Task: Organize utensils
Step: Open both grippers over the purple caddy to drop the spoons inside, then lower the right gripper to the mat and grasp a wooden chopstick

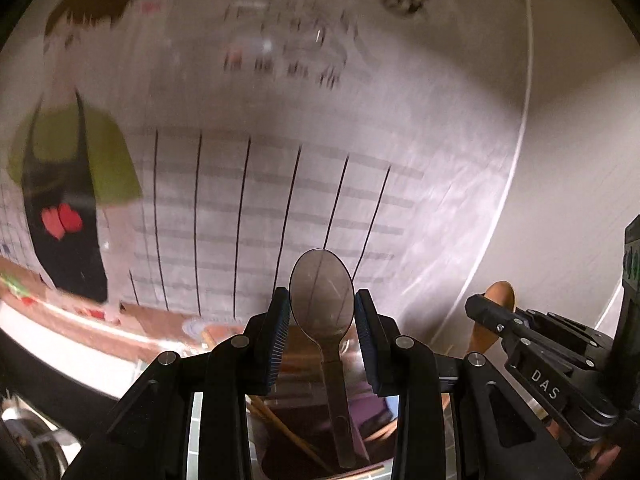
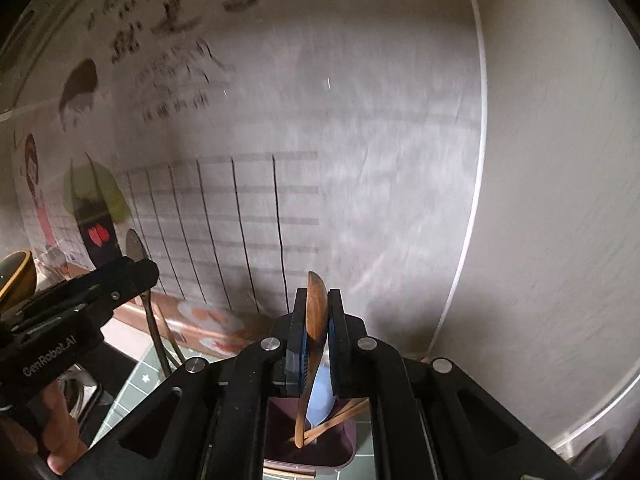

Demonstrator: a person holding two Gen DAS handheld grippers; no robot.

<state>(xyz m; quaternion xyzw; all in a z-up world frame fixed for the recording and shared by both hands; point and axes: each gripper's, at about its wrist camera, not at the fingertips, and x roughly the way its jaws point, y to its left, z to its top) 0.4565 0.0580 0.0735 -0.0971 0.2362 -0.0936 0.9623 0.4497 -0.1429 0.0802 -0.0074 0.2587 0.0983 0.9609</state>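
Observation:
My left gripper [image 1: 321,300] is shut on a metal spoon [image 1: 322,276]. Its pads press the sides of the bowl, and the handle hangs down toward the camera. My right gripper [image 2: 317,296] is shut on a wooden spoon [image 2: 314,320], held edge-on with the handle pointing down. Beneath it stands a purple holder [image 2: 288,432] with chopsticks [image 2: 340,416] and a pale blue spoon [image 2: 322,396] inside. The two grippers are side by side. The right gripper [image 1: 480,304] with the wooden spoon [image 1: 502,292] shows at the right of the left wrist view. The left gripper [image 2: 136,270] with the metal spoon [image 2: 135,244] shows at the left of the right wrist view.
A wall with a cartoon poster [image 1: 240,200] rises close ahead, blurred. A green gridded mat [image 2: 136,380] covers the counter below. A brown bowl [image 2: 16,276] sits far left. A person's hand [image 2: 60,432] grips the left tool. More chopsticks [image 1: 280,428] lie under the left gripper.

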